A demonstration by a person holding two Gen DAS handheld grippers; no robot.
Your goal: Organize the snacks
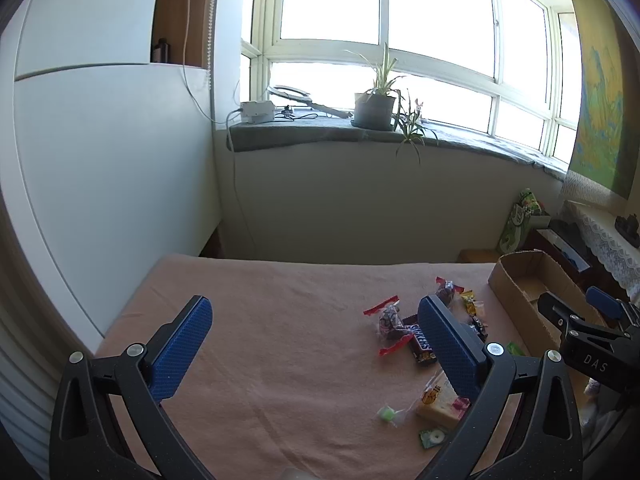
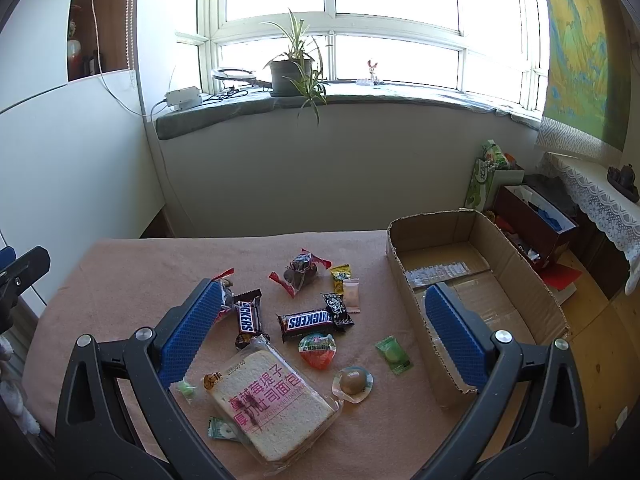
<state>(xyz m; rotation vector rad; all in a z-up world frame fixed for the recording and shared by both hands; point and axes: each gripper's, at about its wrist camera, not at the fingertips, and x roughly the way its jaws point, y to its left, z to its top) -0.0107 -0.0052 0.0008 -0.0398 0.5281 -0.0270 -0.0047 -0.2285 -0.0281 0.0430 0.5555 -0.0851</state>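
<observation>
Snacks lie scattered on a pink-covered table (image 2: 120,280). In the right wrist view I see a wrapped bread slice (image 2: 272,400), two Snickers bars (image 2: 306,320) (image 2: 247,318), red-ended candies (image 2: 300,272), a jelly cup (image 2: 318,350), a green sweet (image 2: 394,354) and a round sweet (image 2: 353,382). An open cardboard box (image 2: 472,280) stands at the right. My right gripper (image 2: 320,336) is open above the snacks. My left gripper (image 1: 316,336) is open over the bare left part of the table; the Snickers (image 1: 420,340) and bread (image 1: 440,400) lie by its right finger.
A window sill with a potted plant (image 2: 290,68) and a white device (image 2: 184,98) runs behind the table. Bags and boxes (image 2: 532,216) stand on the floor at the right. A white cabinet (image 1: 100,160) stands at the left.
</observation>
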